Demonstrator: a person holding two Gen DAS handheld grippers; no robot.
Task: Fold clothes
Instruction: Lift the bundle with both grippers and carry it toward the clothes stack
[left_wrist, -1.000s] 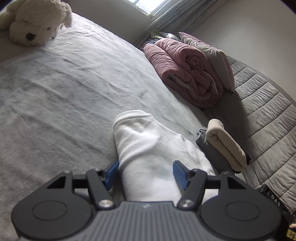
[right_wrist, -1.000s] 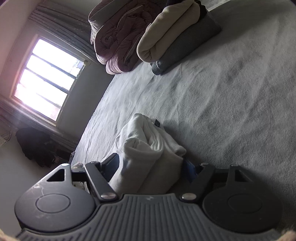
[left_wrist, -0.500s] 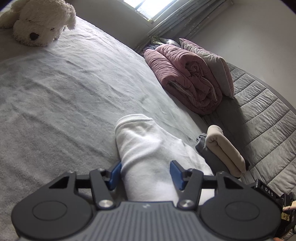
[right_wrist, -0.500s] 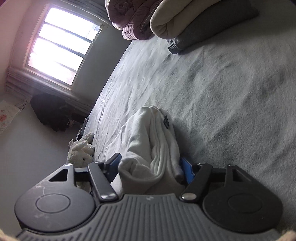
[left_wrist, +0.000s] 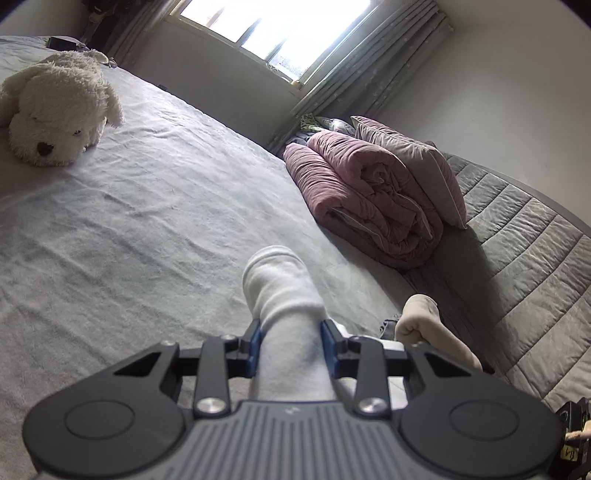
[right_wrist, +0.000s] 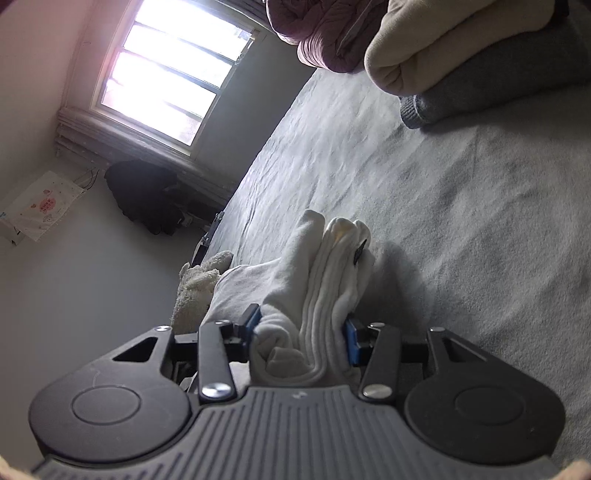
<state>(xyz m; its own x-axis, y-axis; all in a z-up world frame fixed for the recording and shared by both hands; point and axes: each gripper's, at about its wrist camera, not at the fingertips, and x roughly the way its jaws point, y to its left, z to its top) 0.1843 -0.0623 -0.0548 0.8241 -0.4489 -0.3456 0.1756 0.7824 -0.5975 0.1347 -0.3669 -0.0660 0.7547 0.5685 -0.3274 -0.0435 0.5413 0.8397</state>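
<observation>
Left wrist view: your left hand-held gripper is clamping the white garment above the bed; your right hand-held gripper is pinching its bunched folds, the folded beige-and-grey pile lying beyond.

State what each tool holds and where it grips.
Both tools are shut on the folded white garment. The left tool pinches a smooth rolled fold running out between its fingers; the right tool clamps a bunched stack of layered edges.
</observation>
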